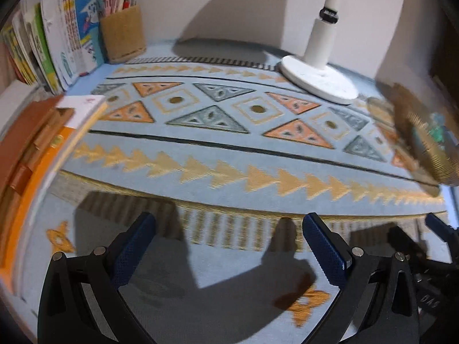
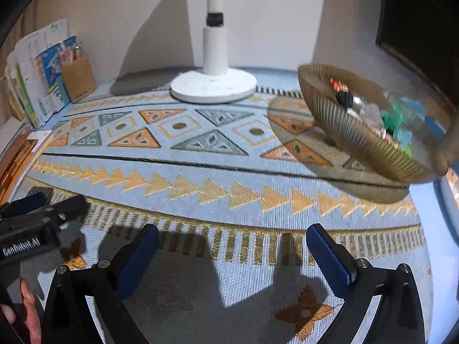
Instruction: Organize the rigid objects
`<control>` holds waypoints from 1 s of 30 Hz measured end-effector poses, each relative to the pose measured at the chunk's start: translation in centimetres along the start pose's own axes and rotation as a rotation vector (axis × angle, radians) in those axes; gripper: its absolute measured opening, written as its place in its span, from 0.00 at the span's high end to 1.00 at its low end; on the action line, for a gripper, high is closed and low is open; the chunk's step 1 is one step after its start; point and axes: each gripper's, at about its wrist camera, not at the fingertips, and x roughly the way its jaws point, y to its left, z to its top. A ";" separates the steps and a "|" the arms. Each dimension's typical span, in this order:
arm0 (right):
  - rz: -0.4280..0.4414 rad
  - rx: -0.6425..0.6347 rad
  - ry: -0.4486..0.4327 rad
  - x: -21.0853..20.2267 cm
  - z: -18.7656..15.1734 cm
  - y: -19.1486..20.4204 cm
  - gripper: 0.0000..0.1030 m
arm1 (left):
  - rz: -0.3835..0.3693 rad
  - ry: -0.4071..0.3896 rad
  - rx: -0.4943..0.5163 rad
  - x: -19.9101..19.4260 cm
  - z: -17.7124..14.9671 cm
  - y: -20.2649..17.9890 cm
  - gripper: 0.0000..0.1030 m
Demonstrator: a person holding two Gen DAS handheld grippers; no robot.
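Observation:
A gold ribbed wire bowl sits on the right of the patterned tablecloth. It holds several small items, among them a black-and-red piece and green and blue pieces. In the left wrist view the bowl is a blur at the right edge. My right gripper is open and holds nothing, low over the cloth's near edge, left of and nearer than the bowl. My left gripper is likewise open with nothing in it, and shows as a black body at the far left of the right wrist view.
A white lamp base stands at the back by the wall. A cork pen holder and upright books fill the back left corner. Flat orange and brown books lie stacked at the left edge. A person's hand shows bottom left.

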 end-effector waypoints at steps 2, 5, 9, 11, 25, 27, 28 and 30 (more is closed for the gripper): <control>0.025 0.015 0.059 1.0 0.2 -0.4 0.00 | 0.024 0.028 0.066 0.5 0.0 -0.5 0.00; 0.016 -0.006 0.073 1.4 0.3 -0.1 0.00 | 0.014 0.022 0.083 0.3 -0.2 -0.5 0.00; 0.008 0.000 0.082 1.5 0.4 0.0 0.00 | 0.003 0.023 0.085 0.2 0.0 -0.3 0.00; 0.005 -0.001 0.086 1.5 0.6 0.1 0.00 | 0.002 0.019 0.087 0.2 0.0 -0.4 0.00; 0.004 0.004 0.044 1.6 0.7 0.2 0.00 | -0.022 -0.009 0.102 0.7 0.2 -0.1 0.00; 0.006 0.005 0.044 1.6 0.8 0.3 0.00 | -0.027 -0.009 0.107 0.8 0.4 -0.1 0.00; 0.007 0.005 0.044 1.6 0.7 0.1 0.00 | -0.028 -0.009 0.107 0.8 0.4 -0.1 0.00; 0.006 0.005 0.044 1.6 0.7 0.2 0.00 | -0.025 -0.009 0.107 0.8 0.4 -0.2 0.00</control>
